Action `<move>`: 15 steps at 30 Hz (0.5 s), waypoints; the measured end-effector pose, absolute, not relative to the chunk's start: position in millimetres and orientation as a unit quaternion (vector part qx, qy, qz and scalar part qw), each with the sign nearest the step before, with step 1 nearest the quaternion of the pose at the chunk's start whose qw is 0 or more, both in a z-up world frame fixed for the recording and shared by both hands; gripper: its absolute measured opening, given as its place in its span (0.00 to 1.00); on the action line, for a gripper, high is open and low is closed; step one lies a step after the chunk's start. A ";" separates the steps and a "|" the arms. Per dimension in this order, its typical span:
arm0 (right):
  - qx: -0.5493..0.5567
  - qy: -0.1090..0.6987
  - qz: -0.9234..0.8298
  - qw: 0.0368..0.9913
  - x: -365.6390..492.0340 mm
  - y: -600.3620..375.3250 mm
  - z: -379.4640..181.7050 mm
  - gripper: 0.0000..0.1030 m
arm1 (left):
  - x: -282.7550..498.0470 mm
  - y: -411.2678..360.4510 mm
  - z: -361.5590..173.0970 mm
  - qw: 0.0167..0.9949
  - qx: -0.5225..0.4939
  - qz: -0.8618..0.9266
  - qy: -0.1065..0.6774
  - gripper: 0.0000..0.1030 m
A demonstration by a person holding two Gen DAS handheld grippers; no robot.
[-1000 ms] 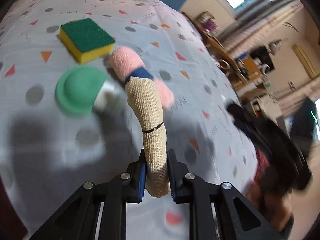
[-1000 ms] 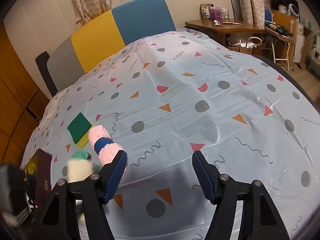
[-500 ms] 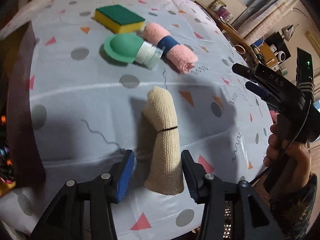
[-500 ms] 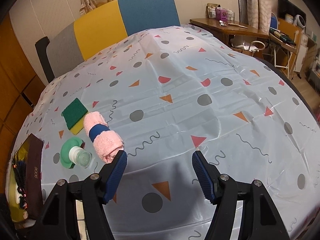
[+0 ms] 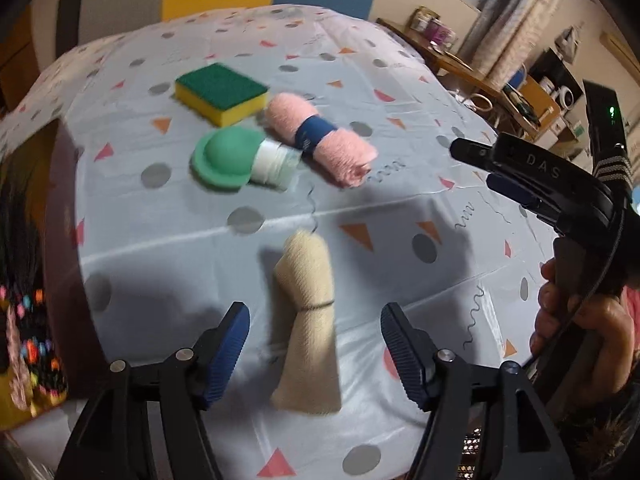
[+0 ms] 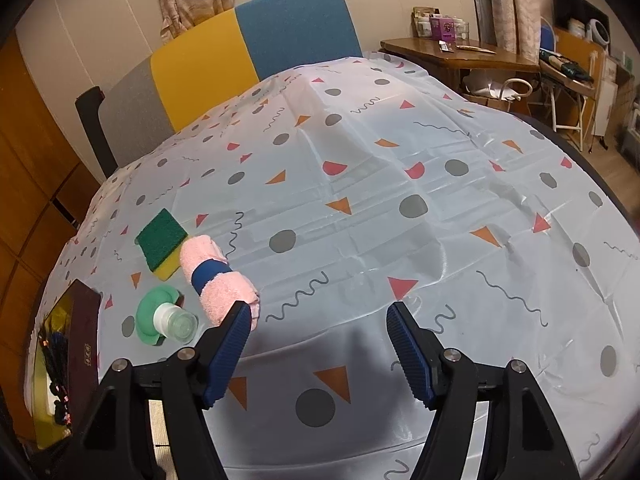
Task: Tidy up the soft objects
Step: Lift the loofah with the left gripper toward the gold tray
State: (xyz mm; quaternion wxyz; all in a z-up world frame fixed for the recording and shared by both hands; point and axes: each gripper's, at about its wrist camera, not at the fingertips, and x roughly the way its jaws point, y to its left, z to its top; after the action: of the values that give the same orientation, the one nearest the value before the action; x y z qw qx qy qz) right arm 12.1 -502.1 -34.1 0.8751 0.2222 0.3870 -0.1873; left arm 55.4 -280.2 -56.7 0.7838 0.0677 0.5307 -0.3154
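A beige rolled cloth (image 5: 310, 320) with a black band lies on the patterned tablecloth between the open jaws of my left gripper (image 5: 316, 348), untouched. Beyond it lie a pink rolled towel (image 5: 320, 140) with a blue band, a green-topped yellow sponge (image 5: 222, 92) and a green silicone bottle (image 5: 240, 160) on its side. My right gripper (image 6: 318, 348) is open and empty above the cloth; it also shows in the left wrist view (image 5: 520, 172). In the right wrist view the pink towel (image 6: 216, 276), the sponge (image 6: 162, 244) and the bottle (image 6: 164, 316) lie to the left.
A dark box (image 6: 60, 364) with colourful contents stands at the table's left edge, also in the left wrist view (image 5: 32, 280). A yellow, blue and grey chair back (image 6: 256, 48) stands behind the table. A wooden desk (image 6: 460, 56) with clutter is at the right.
My left gripper has let go of the beige cloth, opened wide and drawn back a little. The cloth now lies on the table. The right gripper has barely moved.
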 end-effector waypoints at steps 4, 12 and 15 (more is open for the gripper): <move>0.220 0.390 -0.186 0.874 12.9 -501.2 -35.5 0.69 | 67.3 -301.7 -79.5 0.761 0.087 -0.313 0.561 0.37; 0.217 0.402 -0.181 0.871 17.9 -500.6 -41.7 0.69 | 53.7 -274.8 -87.3 0.766 0.099 -0.340 0.536 0.18; 0.204 0.406 -0.171 0.874 20.8 -493.9 -43.5 0.69 | 44.9 -259.2 -79.5 0.771 0.097 -0.351 0.522 0.18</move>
State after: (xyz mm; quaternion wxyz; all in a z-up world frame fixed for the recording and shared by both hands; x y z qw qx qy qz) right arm 20.8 -493.9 -43.5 0.8740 0.2039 0.4064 -0.1712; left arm 44.9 -259.2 -79.5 0.7715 0.0966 0.5219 -0.3509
